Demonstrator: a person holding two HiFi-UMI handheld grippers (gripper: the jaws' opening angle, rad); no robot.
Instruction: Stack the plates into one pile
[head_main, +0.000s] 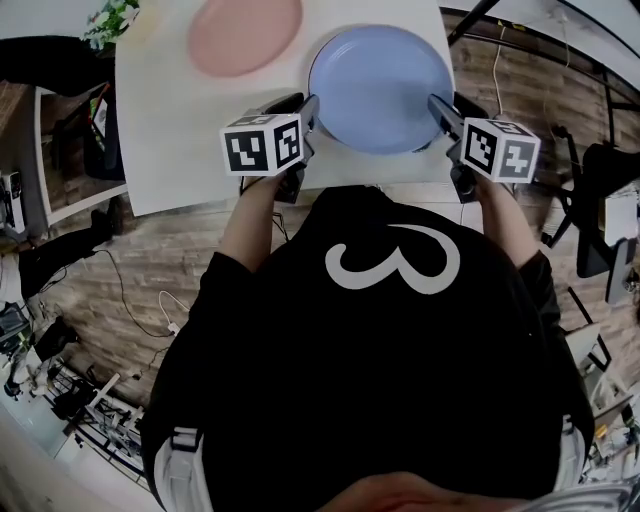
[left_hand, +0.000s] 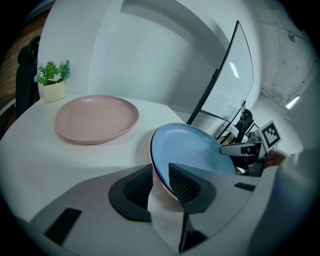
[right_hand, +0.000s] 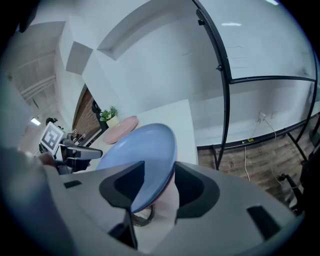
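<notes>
Down on the white bench (head_main: 170, 130), near edge, right in front: blue plate (head_main: 380, 85). Left tongs (head_main: 308, 108) over its left rim, jaws parted, rim between them, slack on one side, no squeeze. Right tongs (head_main: 441, 110) across on the right rim, spread wider, rim loose in the gap. Pink plate (head_main: 245, 35) lying apart, farther back and left. Little potted plant (head_main: 110, 20) off at the far corner.
</notes>
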